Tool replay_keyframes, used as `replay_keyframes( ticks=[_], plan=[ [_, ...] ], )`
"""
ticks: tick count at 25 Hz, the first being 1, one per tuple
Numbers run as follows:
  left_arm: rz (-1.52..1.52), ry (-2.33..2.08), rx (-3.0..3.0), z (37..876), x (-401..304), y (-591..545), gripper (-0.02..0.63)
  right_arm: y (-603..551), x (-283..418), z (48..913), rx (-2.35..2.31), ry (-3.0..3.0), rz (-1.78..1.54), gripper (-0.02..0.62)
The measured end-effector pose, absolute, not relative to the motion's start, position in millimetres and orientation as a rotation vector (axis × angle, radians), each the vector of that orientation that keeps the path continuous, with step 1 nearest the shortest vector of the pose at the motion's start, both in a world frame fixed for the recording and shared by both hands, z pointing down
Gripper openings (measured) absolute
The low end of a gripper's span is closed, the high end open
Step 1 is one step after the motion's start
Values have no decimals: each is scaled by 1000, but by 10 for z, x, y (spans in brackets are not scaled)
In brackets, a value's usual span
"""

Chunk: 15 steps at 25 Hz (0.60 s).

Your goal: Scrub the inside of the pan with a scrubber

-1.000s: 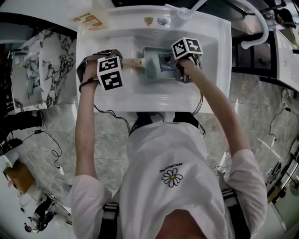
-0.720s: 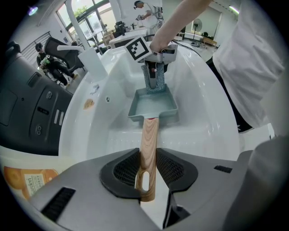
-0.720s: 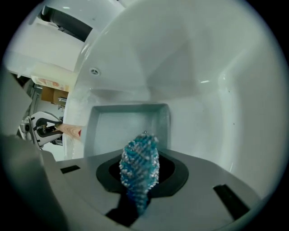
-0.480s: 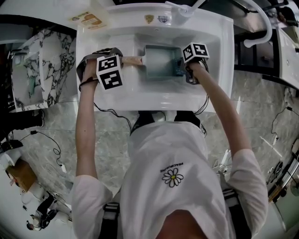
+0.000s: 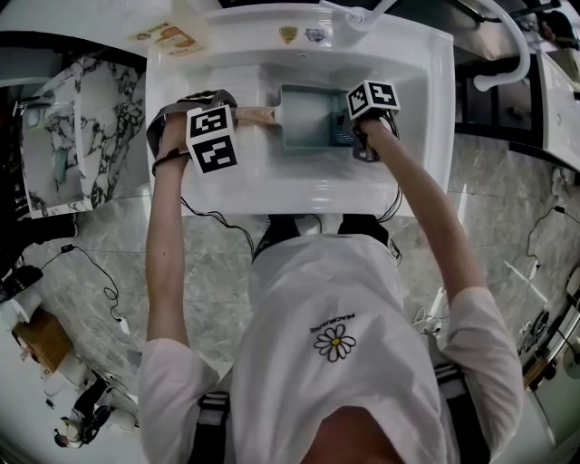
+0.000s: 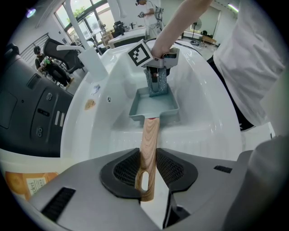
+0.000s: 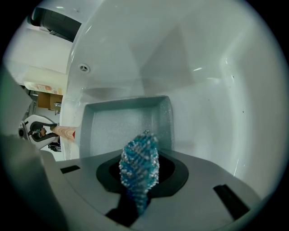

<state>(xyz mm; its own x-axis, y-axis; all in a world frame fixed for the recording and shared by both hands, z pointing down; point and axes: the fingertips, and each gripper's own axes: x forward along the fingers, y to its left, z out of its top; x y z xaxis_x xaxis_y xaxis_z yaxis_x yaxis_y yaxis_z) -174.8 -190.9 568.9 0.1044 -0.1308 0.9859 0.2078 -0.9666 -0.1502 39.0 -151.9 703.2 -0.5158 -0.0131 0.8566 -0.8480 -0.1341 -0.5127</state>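
A square grey-blue pan (image 5: 313, 118) lies in the white sink (image 5: 299, 195), its wooden handle (image 5: 256, 116) pointing left. My left gripper (image 6: 147, 170) is shut on that wooden handle (image 6: 148, 149), holding the pan (image 6: 154, 107) level. My right gripper (image 7: 137, 178) is shut on a blue-and-white mesh scrubber (image 7: 139, 163), which stands at the pan's (image 7: 122, 126) near right rim. In the left gripper view the scrubber (image 6: 157, 83) hangs into the pan's far side under the right gripper. In the head view the right gripper (image 5: 361, 136) sits at the pan's right edge.
The faucet (image 5: 358, 18) stands at the sink's back rim, with stickers (image 5: 170, 38) on the ledge. An overflow hole (image 7: 83, 68) marks the basin wall. A marble counter (image 5: 82, 136) lies left of the sink. The person's torso stands close against the sink front.
The right gripper with the scrubber moved from over the pan's middle to its right edge, then shifted slightly back left. The left gripper and pan handle stayed put.
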Motion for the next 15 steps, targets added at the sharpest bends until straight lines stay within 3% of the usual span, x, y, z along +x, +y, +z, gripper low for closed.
replay_keyframes(
  ticks=[8,10,11,15],
  plan=[
    [-1945,-74,-2132,5662,-1738,-1904,118,-1592,-49,6823,954,-1614,1842,63],
    [-1861,-35,-2200,5584,-1619,-1908,72,-1620,-200,6749,944,-1648,1885,63],
    [-1792,-6,-2248,5515,-1504,-1918,12,-1638,-270,6713,937,-1663,1900,63],
    [-1742,-4,-2216,5417,-1232,-2027,14,-1730,-429,6662,944,-1691,1872,63]
  ],
)
